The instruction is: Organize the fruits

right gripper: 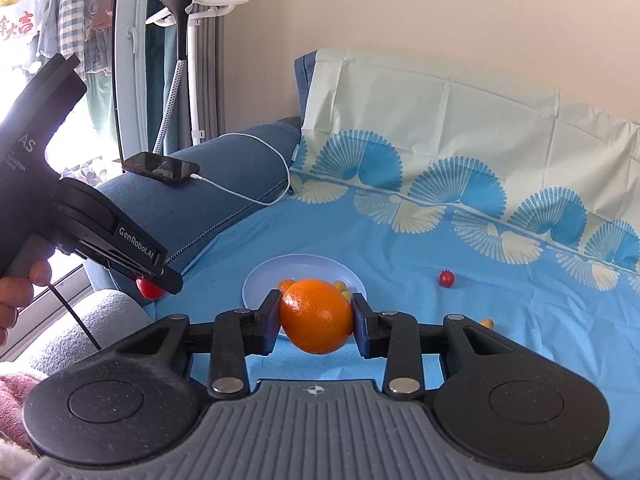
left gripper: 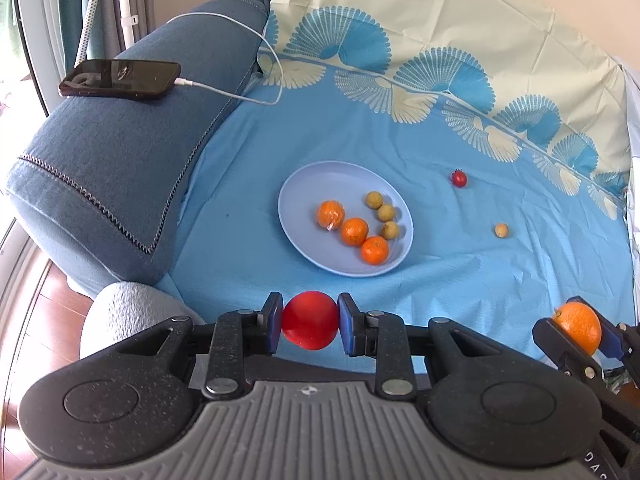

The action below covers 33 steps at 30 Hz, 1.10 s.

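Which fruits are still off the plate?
Four: a cherry tomato and a small tan fruit lie on the cloth beyond the plate; a claw-held tomato and orange.

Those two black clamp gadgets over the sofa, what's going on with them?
A person is sorting fruit with a handheld gripper in each hand. The left gripper is clamped on a red tomato, the right gripper on an orange. The plate on the blue sheet already holds three small oranges and three small yellowish fruits. A cherry tomato and one yellowish fruit still lie loose on the sheet.
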{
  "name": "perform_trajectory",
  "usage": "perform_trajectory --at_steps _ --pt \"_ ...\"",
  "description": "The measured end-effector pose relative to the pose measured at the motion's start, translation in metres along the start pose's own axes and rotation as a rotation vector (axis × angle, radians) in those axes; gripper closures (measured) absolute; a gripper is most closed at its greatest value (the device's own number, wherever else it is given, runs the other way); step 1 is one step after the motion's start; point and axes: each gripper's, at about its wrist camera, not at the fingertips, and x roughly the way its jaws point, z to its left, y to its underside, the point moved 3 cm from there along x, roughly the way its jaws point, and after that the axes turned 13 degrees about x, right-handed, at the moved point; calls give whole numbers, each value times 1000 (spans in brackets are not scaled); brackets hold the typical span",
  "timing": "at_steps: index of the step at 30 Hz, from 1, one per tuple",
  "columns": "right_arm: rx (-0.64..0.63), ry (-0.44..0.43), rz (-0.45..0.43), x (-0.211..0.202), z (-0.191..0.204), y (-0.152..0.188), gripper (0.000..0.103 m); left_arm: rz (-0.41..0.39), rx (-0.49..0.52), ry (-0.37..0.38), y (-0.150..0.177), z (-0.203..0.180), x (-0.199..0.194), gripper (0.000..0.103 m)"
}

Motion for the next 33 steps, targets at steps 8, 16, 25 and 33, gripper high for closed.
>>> perform_trajectory --at_steps 8,16,25,33 --pt "27 14 35 24 -7 -5 65 -5 -30 -6 -21 8 11 71" --pt "48 5 64 63 -10 -19 65 -2 -47 -17 -51 14 36 71" --pt "70 1 130 130 -19 -27 65 58 -48 -23 -83 16 98 71" --pt "83 6 187 195 -23 -27 65 103 -40 -16 -104 14 157 71"
